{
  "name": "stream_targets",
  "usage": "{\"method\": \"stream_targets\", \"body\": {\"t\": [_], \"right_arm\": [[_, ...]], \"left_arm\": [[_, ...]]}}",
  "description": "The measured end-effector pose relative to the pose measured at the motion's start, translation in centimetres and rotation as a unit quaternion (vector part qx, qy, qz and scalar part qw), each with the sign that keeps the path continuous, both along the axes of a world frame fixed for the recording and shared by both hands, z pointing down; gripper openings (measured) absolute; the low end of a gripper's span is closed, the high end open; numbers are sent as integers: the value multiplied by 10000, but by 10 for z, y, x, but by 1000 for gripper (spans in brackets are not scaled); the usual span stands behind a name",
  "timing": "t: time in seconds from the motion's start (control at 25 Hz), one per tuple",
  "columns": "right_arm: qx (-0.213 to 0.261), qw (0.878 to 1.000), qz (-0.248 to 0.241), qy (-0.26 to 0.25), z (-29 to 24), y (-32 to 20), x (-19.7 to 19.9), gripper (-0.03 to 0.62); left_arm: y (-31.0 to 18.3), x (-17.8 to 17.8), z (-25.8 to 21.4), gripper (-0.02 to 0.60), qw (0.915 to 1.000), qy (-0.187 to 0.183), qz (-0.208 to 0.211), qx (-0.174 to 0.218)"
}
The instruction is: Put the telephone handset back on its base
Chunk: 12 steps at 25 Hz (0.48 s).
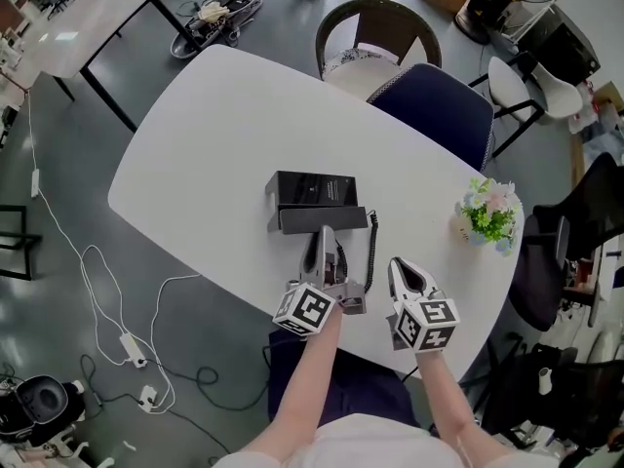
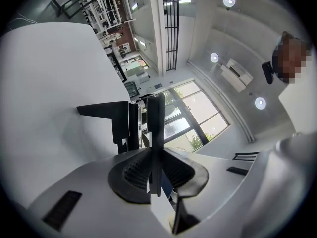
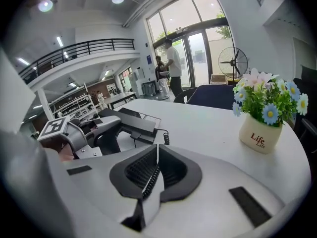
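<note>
- Off to your left, white cables (image 1: 93,281) are trailing over the grey floor, well apart from the white table (image 1: 195,135) you are working at.
- The black telephone base (image 1: 314,188) is sitting near the table's middle, straight ahead of your left gripper.
- Your left gripper (image 1: 327,242) is pointing at the base, rolled onto its side. Its jaws are clamping the handset (image 1: 292,219) from above and below.
- The handset is lying crosswise along the base's near edge; I cannot tell whether it is touching the base.
- The coiled cord (image 1: 370,252) is running from the handset's right end down the tabletop, between your two grippers and just beside the left one.
- Your right gripper (image 1: 402,269) is lying close to the table's near edge, jaws pressed together with nothing between them.
- A round brown chair (image 1: 375,27) and a navy chair (image 1: 439,110) are standing at the table's far side.
- A small pot of flowers (image 1: 487,217) is standing near the table's right rim, well apart from the telephone.
- A black chair (image 1: 570,232) is crowding the table's right end.
</note>
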State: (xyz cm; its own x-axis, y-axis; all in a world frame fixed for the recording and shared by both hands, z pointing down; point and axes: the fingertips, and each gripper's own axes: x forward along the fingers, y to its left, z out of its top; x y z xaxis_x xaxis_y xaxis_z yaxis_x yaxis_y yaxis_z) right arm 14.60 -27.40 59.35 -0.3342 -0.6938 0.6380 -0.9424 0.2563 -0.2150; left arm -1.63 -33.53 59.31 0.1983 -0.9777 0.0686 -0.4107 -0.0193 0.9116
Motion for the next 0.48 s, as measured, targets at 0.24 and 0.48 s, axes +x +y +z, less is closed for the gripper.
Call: {"method": "stream_targets", "body": {"t": [0.24,0.48], "right_arm": [[-110,9999,-23,-12,8,0,1,35],[-155,9999,-7,-15,9,-1,1,35]], "left_arm": [[-1,0,10,78,9998,-110,140,-103],[-3,0,14,78,9997,-128,151,-169]]}}
